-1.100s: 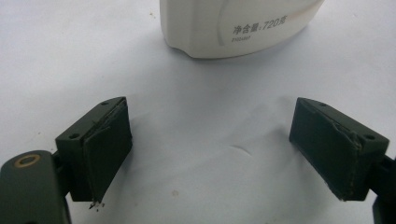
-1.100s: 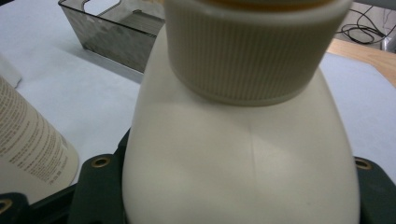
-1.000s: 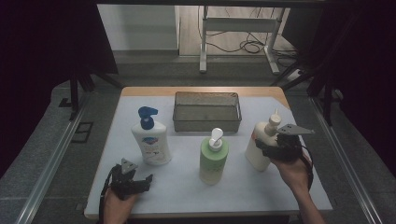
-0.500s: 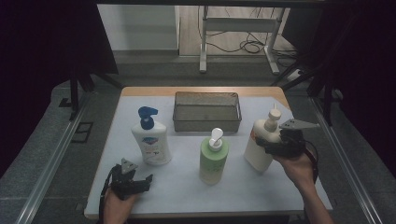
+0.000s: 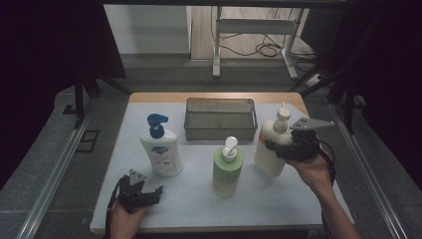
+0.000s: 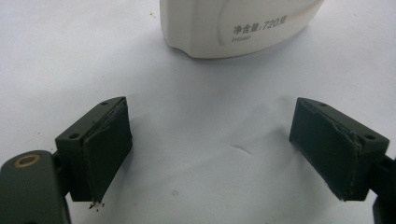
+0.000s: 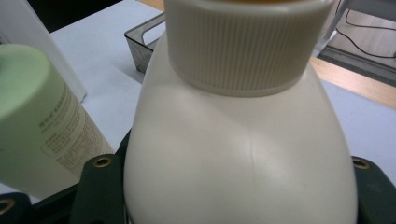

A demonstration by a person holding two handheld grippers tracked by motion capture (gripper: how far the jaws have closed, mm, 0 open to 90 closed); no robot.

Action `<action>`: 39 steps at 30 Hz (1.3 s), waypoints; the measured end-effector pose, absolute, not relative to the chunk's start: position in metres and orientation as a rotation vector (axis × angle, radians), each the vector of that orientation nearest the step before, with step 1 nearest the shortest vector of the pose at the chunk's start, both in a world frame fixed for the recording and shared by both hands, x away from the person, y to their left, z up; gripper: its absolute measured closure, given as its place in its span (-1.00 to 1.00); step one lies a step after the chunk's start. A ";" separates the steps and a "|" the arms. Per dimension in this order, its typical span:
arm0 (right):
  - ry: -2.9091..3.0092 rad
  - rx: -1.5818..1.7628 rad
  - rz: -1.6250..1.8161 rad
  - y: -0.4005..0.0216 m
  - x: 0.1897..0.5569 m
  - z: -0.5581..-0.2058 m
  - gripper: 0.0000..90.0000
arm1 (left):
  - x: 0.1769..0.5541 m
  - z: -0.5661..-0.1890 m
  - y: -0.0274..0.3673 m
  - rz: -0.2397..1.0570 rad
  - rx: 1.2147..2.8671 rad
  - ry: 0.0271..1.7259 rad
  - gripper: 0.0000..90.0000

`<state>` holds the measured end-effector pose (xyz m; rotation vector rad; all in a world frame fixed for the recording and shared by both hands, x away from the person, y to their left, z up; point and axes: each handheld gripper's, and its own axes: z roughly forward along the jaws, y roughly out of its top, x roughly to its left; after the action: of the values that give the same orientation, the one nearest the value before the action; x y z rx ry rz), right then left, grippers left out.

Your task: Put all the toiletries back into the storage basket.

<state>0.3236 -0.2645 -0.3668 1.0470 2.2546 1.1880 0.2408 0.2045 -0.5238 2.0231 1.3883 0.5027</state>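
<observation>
I'm clamping my right gripper (image 5: pixel 283 147) on the cream pump bottle (image 5: pixel 271 149), jaws pressing its shoulder from both sides just under the ribbed collar (image 7: pixel 243 44). The bottle is tilting at the right side of the white mat (image 5: pixel 199 199), with the green bottle (image 5: pixel 227 172) just beside it and the wire basket (image 5: pixel 220 118) behind. My left gripper (image 5: pixel 142 196) is resting near the mat's front left corner, jaws standing wide apart with nothing between them, facing the base of the blue-capped white bottle (image 6: pixel 233 28).

I'm judging the grip as the weak point: the shoulder is smooth and tapering, so the bottle could be sliding down out of the pads. With the bottle leaning, swinging it could also be knocking the green bottle over.

The right gripper view is giving me the contact on the bottle's body up close; the high view is giving me the tilt and the spacing between the bottles. The left gripper view is showing printed text on the white bottle.
</observation>
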 end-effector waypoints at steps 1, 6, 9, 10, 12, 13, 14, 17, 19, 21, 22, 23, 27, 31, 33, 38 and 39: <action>2.257 1.044 1.184 -0.263 0.325 -0.365 -0.15 | 0.241 -0.524 0.205 0.503 2.023 1.389 -0.72; 2.253 1.027 1.181 -0.256 0.332 -0.358 -0.15 | 0.241 -0.524 0.205 0.503 2.022 1.388 -0.72; 2.258 1.020 1.183 -0.251 0.336 -0.354 -0.15 | 0.241 -0.524 0.205 0.504 2.023 1.388 -0.72; 2.256 1.015 1.185 -0.247 0.339 -0.351 -0.15 | 0.241 -0.524 0.205 0.504 2.023 1.388 -0.72; 2.256 1.009 1.184 -0.245 0.340 -0.349 -0.15 | 0.241 -0.524 0.205 0.503 2.027 1.386 -0.72; 2.252 1.003 1.189 -0.242 0.343 -0.346 -0.15 | 0.241 -0.524 0.205 0.504 2.024 1.388 -0.72; 2.252 1.003 1.189 -0.242 0.343 -0.346 -0.15 | 0.241 -0.524 0.205 0.504 2.024 1.388 -0.72; 2.248 0.996 1.200 -0.234 0.348 -0.339 -0.15 | 0.241 -0.524 0.205 0.504 2.023 1.388 -0.72; 2.249 0.992 1.200 -0.233 0.350 -0.338 -0.15 | 0.241 -0.524 0.204 0.504 2.023 1.388 -0.72; 2.249 0.984 1.200 -0.229 0.352 -0.335 -0.15 | 0.241 -0.524 0.204 0.504 2.023 1.388 -0.72; 2.248 0.979 1.202 -0.227 0.354 -0.334 -0.15 | 0.241 -0.524 0.204 0.504 2.023 1.388 -0.72; 2.246 0.976 1.202 -0.225 0.355 -0.332 -0.15 | 0.241 -0.524 0.204 0.504 2.023 1.388 -0.72; 2.238 0.961 1.211 -0.216 0.361 -0.326 -0.15 | 0.241 -0.524 0.204 0.504 2.023 1.388 -0.72; 2.241 0.957 1.235 -0.207 0.367 -0.320 -0.15 | 0.241 -0.524 0.205 0.504 2.026 1.387 -0.72; 2.242 0.958 1.248 -0.203 0.371 -0.317 -0.15 | 0.241 -0.524 0.204 0.504 2.021 1.387 -0.72; 2.224 0.960 1.263 -0.190 0.382 -0.312 -0.15 | 0.241 -0.524 0.205 0.502 2.021 1.388 -0.72; 2.222 0.960 1.262 -0.188 0.385 -0.312 -0.15 | 0.241 -0.524 0.205 0.503 2.023 1.388 -0.72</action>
<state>0.3848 -0.1878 -0.3117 0.9603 2.2223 1.2623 0.2408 0.2047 -0.5239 2.0228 1.3876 0.5028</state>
